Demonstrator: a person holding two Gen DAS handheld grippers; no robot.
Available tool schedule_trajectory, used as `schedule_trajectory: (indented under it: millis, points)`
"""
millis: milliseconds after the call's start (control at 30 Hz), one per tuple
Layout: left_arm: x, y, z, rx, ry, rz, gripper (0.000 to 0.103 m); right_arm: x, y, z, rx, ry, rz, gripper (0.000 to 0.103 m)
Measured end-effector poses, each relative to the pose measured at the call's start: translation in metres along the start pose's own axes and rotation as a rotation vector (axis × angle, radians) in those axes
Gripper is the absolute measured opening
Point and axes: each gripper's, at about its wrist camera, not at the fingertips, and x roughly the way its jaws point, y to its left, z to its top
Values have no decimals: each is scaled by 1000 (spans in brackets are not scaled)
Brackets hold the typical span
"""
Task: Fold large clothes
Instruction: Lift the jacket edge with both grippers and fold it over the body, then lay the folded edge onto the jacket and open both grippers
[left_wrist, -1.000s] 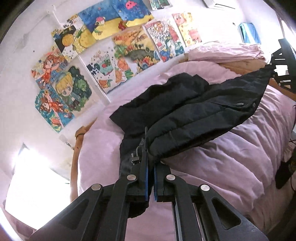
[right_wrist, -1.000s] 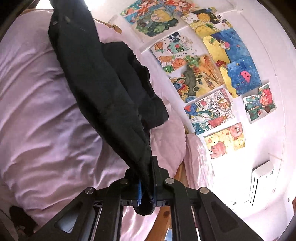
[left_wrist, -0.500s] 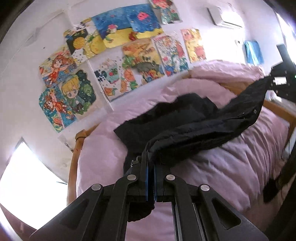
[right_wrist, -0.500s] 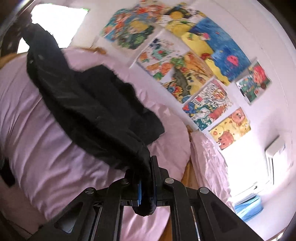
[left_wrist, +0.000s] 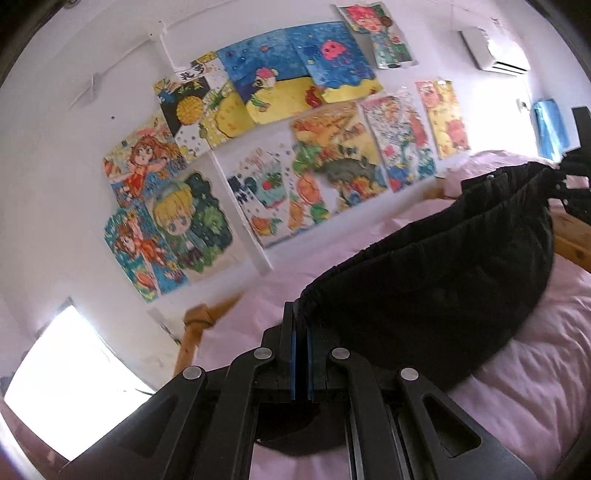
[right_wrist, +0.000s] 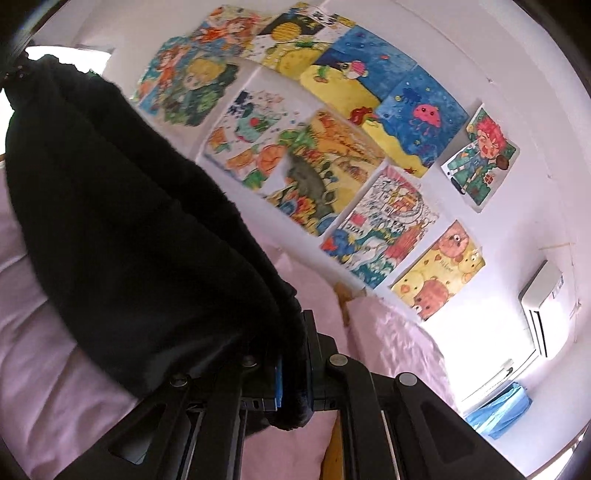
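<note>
A large black jacket (left_wrist: 436, 291) hangs stretched between my two grippers above a pink bed (left_wrist: 524, 373). My left gripper (left_wrist: 301, 314) is shut on one end of its edge. My right gripper (right_wrist: 291, 332) is shut on the other end, and the jacket (right_wrist: 122, 225) sags away from it to the upper left. In the left wrist view the right gripper (left_wrist: 576, 173) shows at the far right edge, holding the far end. The jacket's lower part is lifted off the bed and hides the bedding behind it.
The pink duvet (right_wrist: 48, 384) covers the bed, with a pink pillow (right_wrist: 391, 332) by the wooden frame (left_wrist: 195, 332). Colourful drawings (left_wrist: 295, 140) cover the white wall. An air conditioner (right_wrist: 543, 306) hangs high on the wall. A bright window (left_wrist: 62, 376) is at the left.
Both grippers have risen and tilted up toward the wall, lifting the jacket off the bed. It now hangs as a folded band between them instead of lying spread on the duvet.
</note>
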Motion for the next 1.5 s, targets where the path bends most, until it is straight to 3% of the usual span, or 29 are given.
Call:
schedule_trajectory:
  millis: [233, 467, 800, 1267, 1500]
  points:
    - [79, 6, 30, -16, -21, 79, 3, 75, -20, 26, 59, -19, -30, 8]
    - [158, 8, 38, -90, 16, 84, 3, 150, -24, 29, 86, 18, 5, 8]
    - [236, 10, 19, -114, 97, 55, 3, 215, -8, 23, 104, 78, 40, 9]
    - [324, 19, -8, -164, 295, -47, 3, 290, 13, 10, 145, 180, 143, 9]
    - [358, 9, -28, -130, 382, -75, 4, 316, 26, -4, 125, 235, 196, 10]
